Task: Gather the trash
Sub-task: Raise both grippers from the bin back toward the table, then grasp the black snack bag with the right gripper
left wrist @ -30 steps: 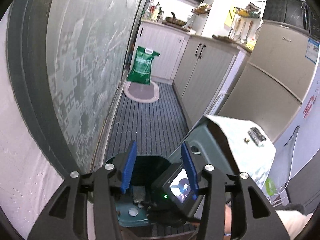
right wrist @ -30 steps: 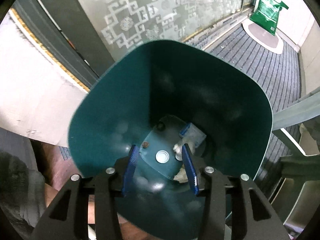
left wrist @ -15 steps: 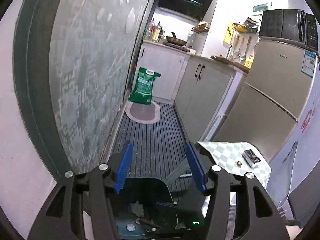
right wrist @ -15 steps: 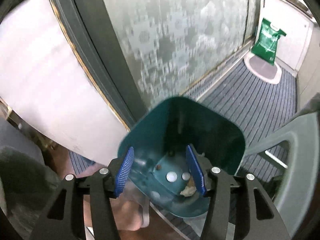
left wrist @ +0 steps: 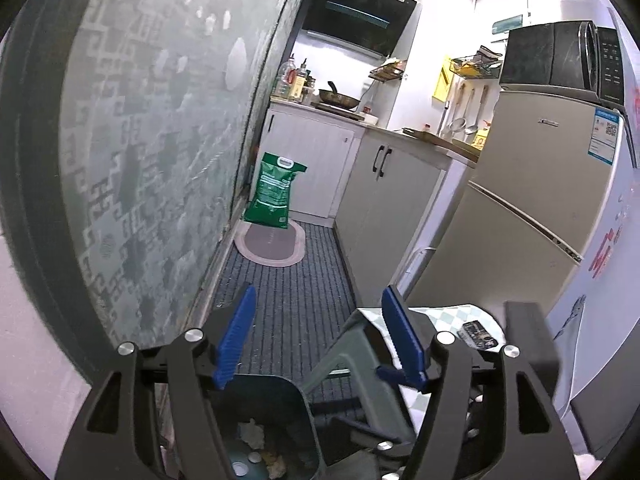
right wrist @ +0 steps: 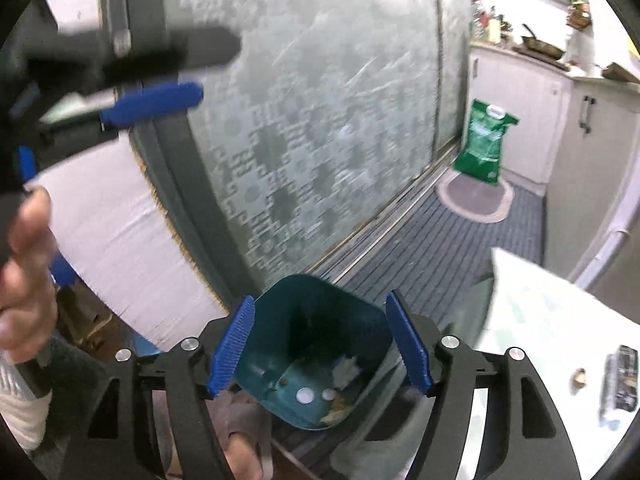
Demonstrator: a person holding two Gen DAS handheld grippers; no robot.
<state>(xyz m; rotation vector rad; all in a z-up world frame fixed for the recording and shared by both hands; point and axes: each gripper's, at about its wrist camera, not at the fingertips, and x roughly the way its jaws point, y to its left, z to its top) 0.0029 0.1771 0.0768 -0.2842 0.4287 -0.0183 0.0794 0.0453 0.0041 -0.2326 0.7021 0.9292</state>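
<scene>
left tongs and right tongs both empty, jaws just been opening, now apart. teal bin on floor below, crumpled trash inside, beside checked desk.

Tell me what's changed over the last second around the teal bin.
The right gripper has pulled up and back from deep inside the teal trash bin, which now looks small below it. The left gripper rose too. Both have just been opening, nothing between the fingers. Unchanged: crumpled paper and caps in the bin, the stool's checked cloth, the green bag.
</scene>
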